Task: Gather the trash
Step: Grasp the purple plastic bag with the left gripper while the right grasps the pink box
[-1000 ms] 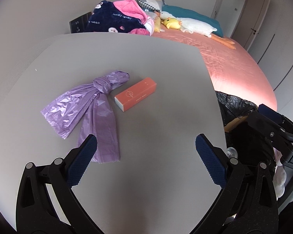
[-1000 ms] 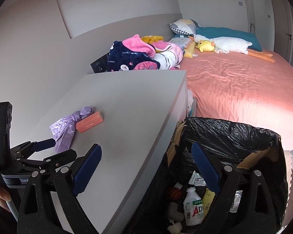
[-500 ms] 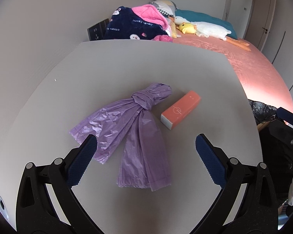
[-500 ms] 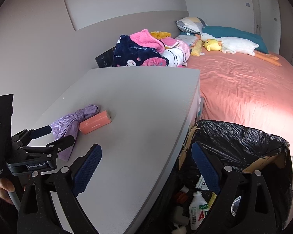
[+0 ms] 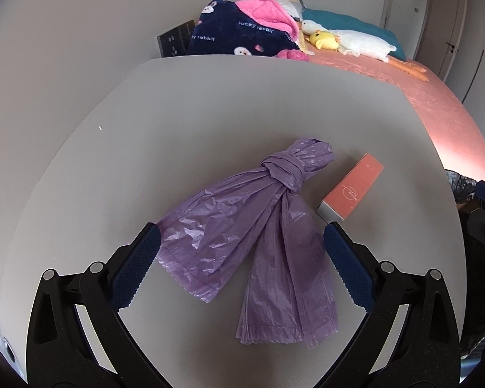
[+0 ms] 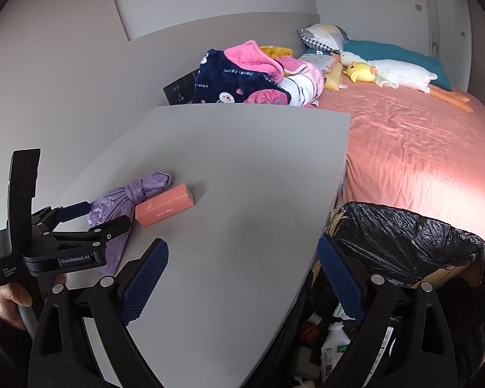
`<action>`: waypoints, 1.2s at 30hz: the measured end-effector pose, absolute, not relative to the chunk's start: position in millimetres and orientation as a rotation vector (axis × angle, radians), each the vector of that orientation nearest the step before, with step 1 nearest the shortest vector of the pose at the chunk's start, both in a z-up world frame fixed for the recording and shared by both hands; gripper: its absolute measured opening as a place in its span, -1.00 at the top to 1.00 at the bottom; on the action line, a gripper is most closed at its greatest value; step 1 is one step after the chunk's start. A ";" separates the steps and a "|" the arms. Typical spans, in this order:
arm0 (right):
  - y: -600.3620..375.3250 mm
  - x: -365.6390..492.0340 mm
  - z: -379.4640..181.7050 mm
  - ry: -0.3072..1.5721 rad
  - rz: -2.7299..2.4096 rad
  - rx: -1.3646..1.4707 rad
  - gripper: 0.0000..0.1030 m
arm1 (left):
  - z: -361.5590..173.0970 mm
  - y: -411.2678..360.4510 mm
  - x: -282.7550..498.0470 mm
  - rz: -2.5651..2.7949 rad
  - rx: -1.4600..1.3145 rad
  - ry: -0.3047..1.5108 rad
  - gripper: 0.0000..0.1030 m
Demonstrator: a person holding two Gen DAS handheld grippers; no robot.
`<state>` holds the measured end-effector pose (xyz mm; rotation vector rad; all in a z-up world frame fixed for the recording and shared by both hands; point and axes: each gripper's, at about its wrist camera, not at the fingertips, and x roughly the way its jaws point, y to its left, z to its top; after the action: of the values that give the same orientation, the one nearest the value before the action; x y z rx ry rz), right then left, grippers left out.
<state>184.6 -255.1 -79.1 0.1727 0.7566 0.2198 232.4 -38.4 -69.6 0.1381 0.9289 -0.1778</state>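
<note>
— Since our surface [image 5: 210, 103] is so wide and bare, where do we begin?
— With the biggest piece on it: the purple plastic bag [image 5: 258, 223], lying flat and knotted, directly ahead of our left gripper [image 5: 241, 263] and between its spread fingers.
— And the bin?
— The black-lined trash bin [image 6: 414, 245] stands off the surface edge, just below and ahead of our right gripper [image 6: 242, 278], which also hangs wide apart and holds nothing.
— How do we take the bag cleanly?
— We'd judge the knot the best hold. The loose tails are thin film and would likely slip or drag, so we should reach further forward and close on the bunched part.
— What about the small orange box [image 5: 352, 190]?
— It sits just beyond our left gripper's right finger, near the knot but apparently not touching it. We should keep that finger clear of it, then carry the bag rightward to the bin.
</note>
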 end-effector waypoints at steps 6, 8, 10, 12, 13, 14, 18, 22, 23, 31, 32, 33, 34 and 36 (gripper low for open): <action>-241.3 193.2 -77.8 0.760 0.241 0.142 -0.81 | -74.8 -41.6 235.5 -0.193 0.165 0.940 -0.80; -236.1 195.6 -77.7 0.762 0.246 0.129 -0.81 | -74.4 -36.3 237.3 -0.209 0.121 0.944 -0.61; -231.4 197.4 -77.6 0.763 0.251 0.115 -0.81 | -73.0 -32.6 236.5 -0.185 0.113 0.928 -0.40; -227.6 198.8 -77.9 0.764 0.254 0.100 -0.81 | -71.5 -26.6 237.0 -0.151 0.093 0.916 -0.05; -226.3 199.4 -78.9 0.766 0.255 0.094 -0.81 | -71.1 -23.8 237.1 -0.139 0.084 0.912 0.02; -225.0 200.3 -79.5 0.768 0.255 0.090 -0.81 | -70.9 -21.3 236.8 -0.125 0.079 0.906 0.18; -216.8 204.2 -82.2 0.779 0.262 0.060 -0.81 | -69.2 -8.3 236.8 -0.094 0.011 0.898 0.61; -205.0 208.7 -82.2 0.784 0.283 0.012 -0.81 | -68.9 7.5 234.7 -0.105 -0.095 0.890 0.75; -202.3 210.5 -81.8 0.783 0.287 0.003 -0.81 | -68.4 9.6 234.3 -0.105 -0.109 0.891 0.75; -176.8 229.7 -83.6 0.812 0.315 -0.039 -0.81 | -63.0 16.6 230.0 -0.119 -0.164 0.863 0.75; -173.6 230.8 -84.1 0.810 0.316 -0.047 -0.81 | -63.4 17.3 230.9 -0.119 -0.167 0.865 0.75; -170.7 232.4 -84.6 0.809 0.314 -0.055 -0.81 | -63.6 18.1 230.9 -0.118 -0.169 0.865 0.75; -167.8 234.2 -85.5 0.809 0.311 -0.063 -0.81 | -63.3 19.0 230.9 -0.117 -0.173 0.864 0.75; -162.4 238.3 -87.8 0.814 0.309 -0.074 -0.81 | -62.4 20.5 231.6 -0.120 -0.182 0.862 0.75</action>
<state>238.3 -162.4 -87.8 -0.0740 0.8141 0.3092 231.6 20.5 -62.4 -0.1823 0.8624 -0.1201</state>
